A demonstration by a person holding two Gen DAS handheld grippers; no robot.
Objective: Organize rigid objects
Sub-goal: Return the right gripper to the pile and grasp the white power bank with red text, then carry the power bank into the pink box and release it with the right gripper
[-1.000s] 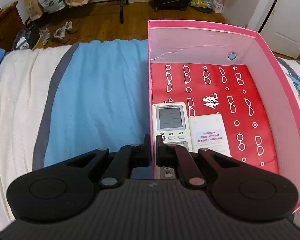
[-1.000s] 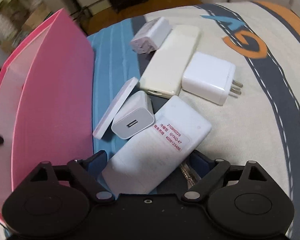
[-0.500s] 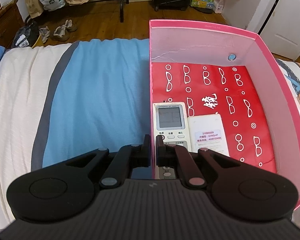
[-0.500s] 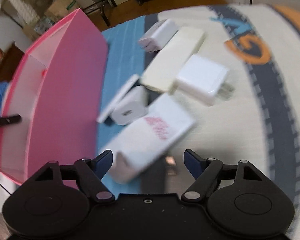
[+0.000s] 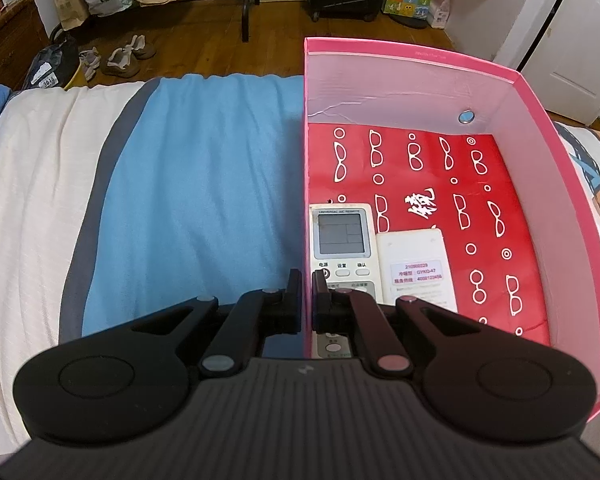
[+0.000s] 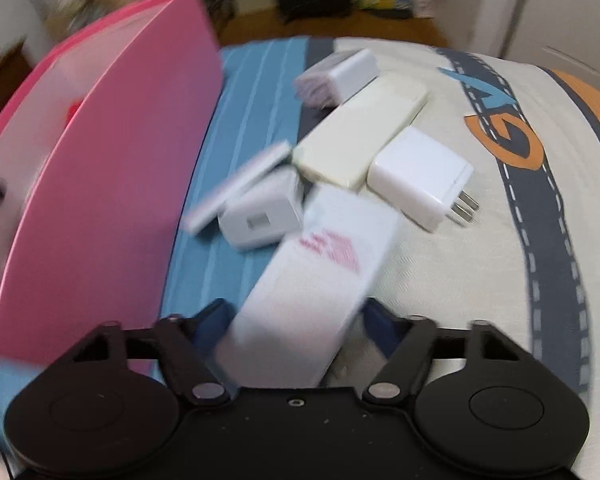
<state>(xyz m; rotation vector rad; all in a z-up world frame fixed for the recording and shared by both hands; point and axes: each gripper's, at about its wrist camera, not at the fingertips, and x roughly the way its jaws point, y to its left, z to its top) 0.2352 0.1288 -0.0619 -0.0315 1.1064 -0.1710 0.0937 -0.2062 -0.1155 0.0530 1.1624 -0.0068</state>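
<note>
In the left wrist view, my left gripper (image 5: pixel 306 276) is shut on the near left wall of the pink box (image 5: pixel 420 56). Inside the box, on its red patterned floor, lie a remote with a screen (image 5: pixel 342 236) and a face-down white remote (image 5: pixel 414 256). In the right wrist view, my right gripper (image 6: pixel 296 316) straddles another face-down white remote with a red label (image 6: pixel 324 264) on the bed. Its jaws are closing, with a thin gap showing at each pad. The picture is blurred.
Beyond the labelled remote lie a small USB charger (image 6: pixel 262 216), a flat white piece (image 6: pixel 240 186), a cream bar (image 6: pixel 360 132), a pronged white adapter (image 6: pixel 420 176) and another charger (image 6: pixel 340 74). The pink box's outer wall (image 6: pixel 112 184) stands close at the left.
My right gripper's jaws have narrowed around the labelled remote, and the view has rolled so the remote now runs more along the fingers. The left gripper and box have not moved.
</note>
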